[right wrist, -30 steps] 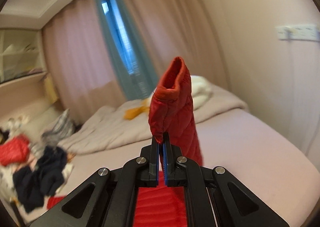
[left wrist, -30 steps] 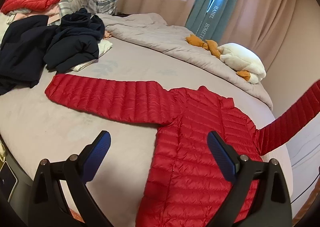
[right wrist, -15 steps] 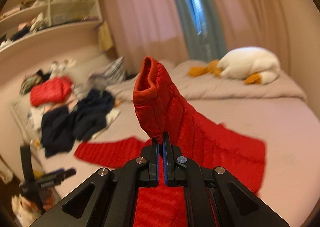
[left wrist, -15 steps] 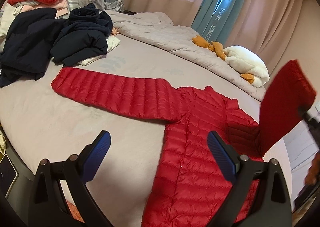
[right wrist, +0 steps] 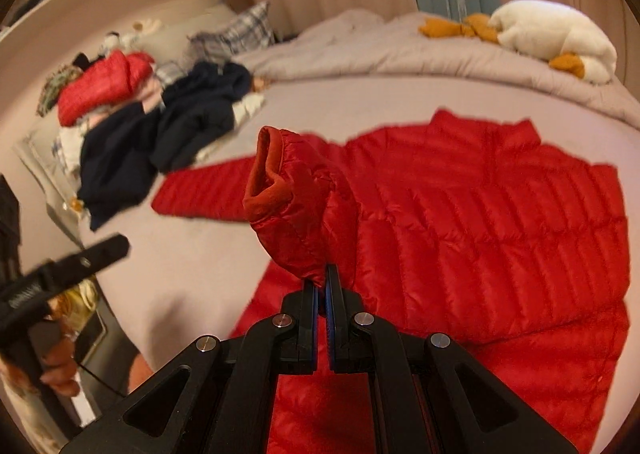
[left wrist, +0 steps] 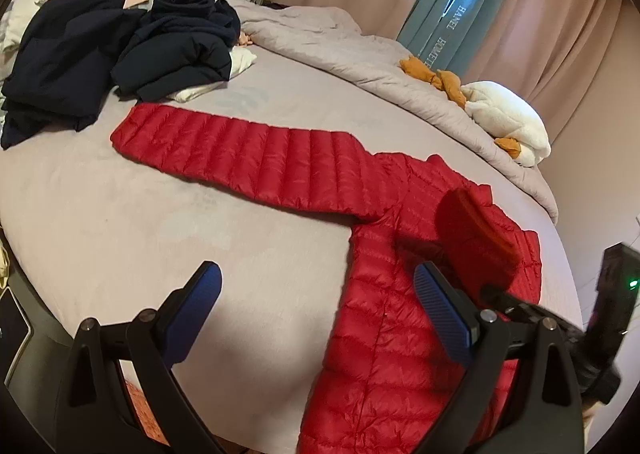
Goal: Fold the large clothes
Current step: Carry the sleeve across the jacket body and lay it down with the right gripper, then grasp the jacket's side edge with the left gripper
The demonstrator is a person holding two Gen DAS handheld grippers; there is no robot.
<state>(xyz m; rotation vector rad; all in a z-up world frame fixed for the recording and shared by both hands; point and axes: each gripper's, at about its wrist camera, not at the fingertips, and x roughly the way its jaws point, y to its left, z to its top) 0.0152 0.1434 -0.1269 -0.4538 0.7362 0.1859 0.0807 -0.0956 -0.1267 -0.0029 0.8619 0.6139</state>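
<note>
The right gripper (right wrist: 322, 286), clamped on one sleeve cuff (right wrist: 280, 190), holds it above the red jacket (left wrist: 400, 334); the left gripper (left wrist: 316, 310) hangs wide open, empty. The other sleeve (left wrist: 248, 158) remains unfolded.

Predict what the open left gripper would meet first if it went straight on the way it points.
Probably the bare bed sheet, just left of the red jacket; the left gripper points down at it, though depth is uncertain.

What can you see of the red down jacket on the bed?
The red down jacket is a quilted, shiny puffer lying spread on the grey bed sheet, collar toward the rumpled duvet. One sleeve lies flat, stretched toward the dark clothes pile. The other sleeve's cuff, with its matte darker lining showing, is lifted over the body, pinched by the right gripper. The left gripper hangs open, apart from it.
</note>
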